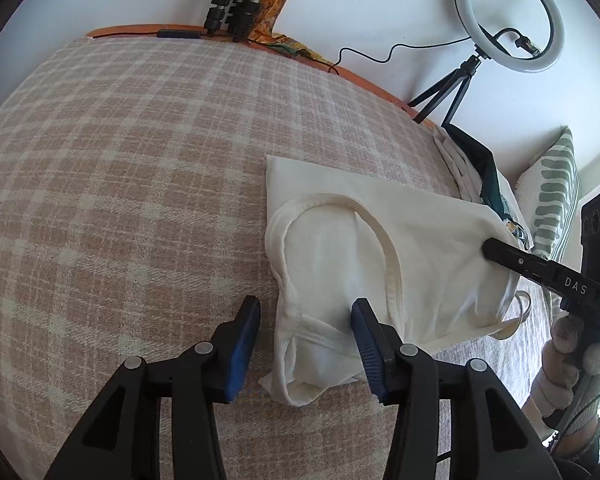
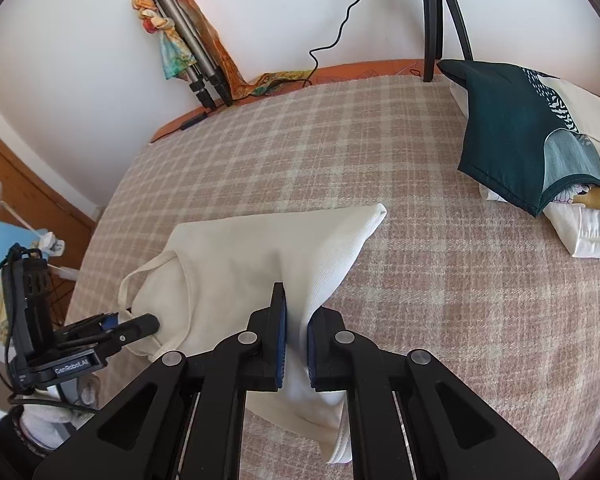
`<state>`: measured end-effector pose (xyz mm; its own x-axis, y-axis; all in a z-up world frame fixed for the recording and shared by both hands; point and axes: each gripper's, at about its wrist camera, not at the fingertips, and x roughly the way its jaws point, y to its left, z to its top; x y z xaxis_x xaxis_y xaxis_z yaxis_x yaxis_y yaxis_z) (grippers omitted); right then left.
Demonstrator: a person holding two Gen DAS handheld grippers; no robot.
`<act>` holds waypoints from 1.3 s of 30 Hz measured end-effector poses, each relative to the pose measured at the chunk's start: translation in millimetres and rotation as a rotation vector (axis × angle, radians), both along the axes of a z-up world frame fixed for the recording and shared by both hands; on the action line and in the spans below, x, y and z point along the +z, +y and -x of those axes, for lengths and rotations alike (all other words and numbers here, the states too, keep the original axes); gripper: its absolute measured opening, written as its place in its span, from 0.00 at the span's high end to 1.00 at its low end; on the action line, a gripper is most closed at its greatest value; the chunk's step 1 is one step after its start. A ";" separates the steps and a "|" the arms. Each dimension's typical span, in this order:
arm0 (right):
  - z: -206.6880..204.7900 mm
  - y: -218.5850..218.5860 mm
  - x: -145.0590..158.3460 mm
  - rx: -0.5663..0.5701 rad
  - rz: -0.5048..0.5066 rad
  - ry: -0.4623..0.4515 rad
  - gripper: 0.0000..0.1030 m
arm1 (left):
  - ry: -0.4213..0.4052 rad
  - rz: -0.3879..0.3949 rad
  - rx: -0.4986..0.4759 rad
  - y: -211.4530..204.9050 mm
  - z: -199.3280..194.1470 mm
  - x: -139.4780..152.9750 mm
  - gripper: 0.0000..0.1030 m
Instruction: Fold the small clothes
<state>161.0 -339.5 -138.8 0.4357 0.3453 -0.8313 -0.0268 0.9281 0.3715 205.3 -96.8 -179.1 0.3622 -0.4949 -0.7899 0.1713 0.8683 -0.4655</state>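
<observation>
The cream top lies part-folded on the bed; right gripper fingers clamp its hem, left gripper fingers apart, straps end unfolded.

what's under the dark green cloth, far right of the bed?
Under the dark green cloth, folded white garments stick out at its near edge, plus a bit of colourful print. How far the pile runs beneath it is hidden.

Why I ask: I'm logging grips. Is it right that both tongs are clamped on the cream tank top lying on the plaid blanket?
Not both. The right tongs are clamped on the cream tank top, as the right wrist view shows. The left tongs stand open, its pads not pressing the fabric, as the left wrist view shows. The top does lie on the plaid blanket.
</observation>
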 end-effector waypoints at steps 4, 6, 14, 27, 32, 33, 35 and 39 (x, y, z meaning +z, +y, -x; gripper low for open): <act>-1.4 -2.0 -2.0 -0.005 -0.017 0.010 0.93 | 0.030 0.078 -0.004 -0.1 -10.9 -5.3 0.50; -0.4 -4.7 -3.8 -0.015 -0.030 0.018 0.93 | 0.049 0.133 -0.002 -1.0 -16.3 -7.5 0.50; -0.3 -6.5 -6.1 -0.037 -0.028 0.032 0.93 | 0.032 0.136 0.014 -13.4 -22.8 -4.8 0.90; 10.6 -18.4 38.2 -0.035 0.005 -0.071 0.93 | -0.139 0.117 -0.099 -62.4 -13.0 52.0 0.93; 12.2 -39.2 55.5 -0.042 0.015 -0.110 0.93 | -0.160 0.143 -0.135 -91.6 -20.3 65.1 0.94; 12.6 -45.6 58.3 -0.047 0.017 -0.115 0.93 | -0.167 0.148 -0.142 -97.8 -22.5 68.2 0.94; 12.6 -60.9 63.2 -0.064 0.024 -0.124 0.93 | -0.177 0.158 -0.153 -111.4 -29.2 74.1 0.94; 9.3 -97.0 73.1 -0.107 0.032 -0.143 0.93 | -0.197 0.174 -0.177 -142.1 -44.8 85.1 0.94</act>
<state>151.7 -436.5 -65.6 0.5831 0.2652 -0.7679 0.0224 0.9396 0.3415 250.1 -238.9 -94.0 0.3963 -0.6853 -0.6110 0.4142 0.7273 -0.5472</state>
